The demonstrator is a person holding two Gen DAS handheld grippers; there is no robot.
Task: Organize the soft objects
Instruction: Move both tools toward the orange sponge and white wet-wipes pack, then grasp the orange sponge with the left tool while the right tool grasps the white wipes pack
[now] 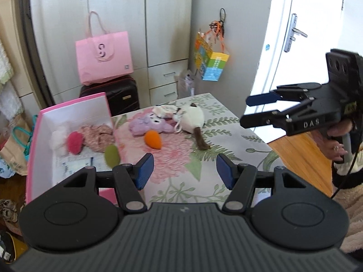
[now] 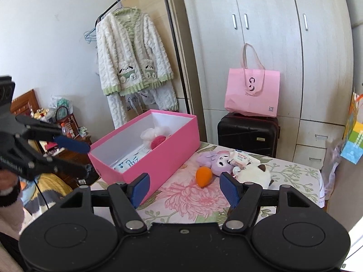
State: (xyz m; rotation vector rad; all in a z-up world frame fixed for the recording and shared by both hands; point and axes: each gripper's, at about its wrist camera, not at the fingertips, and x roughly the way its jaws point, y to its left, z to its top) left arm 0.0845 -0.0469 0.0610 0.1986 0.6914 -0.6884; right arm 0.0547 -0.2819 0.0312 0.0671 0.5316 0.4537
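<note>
Both my grippers — left (image 1: 183,170), right (image 2: 182,189) — hang released, empty; next, I judge, the orange sponge (image 1: 153,138) goes into the pink box (image 1: 36,136).

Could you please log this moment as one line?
left gripper: open, empty | right gripper: open, empty | pink box: partly filled | orange sponge, purple plush: on table

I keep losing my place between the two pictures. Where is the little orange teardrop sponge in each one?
Left wrist view: the orange sponge lies mid-frame on the floral tablecloth, right of the pink box.
Right wrist view: the orange sponge lies at centre, right of the pink box.
Shared landmark: the purple plush just behind it.
</note>
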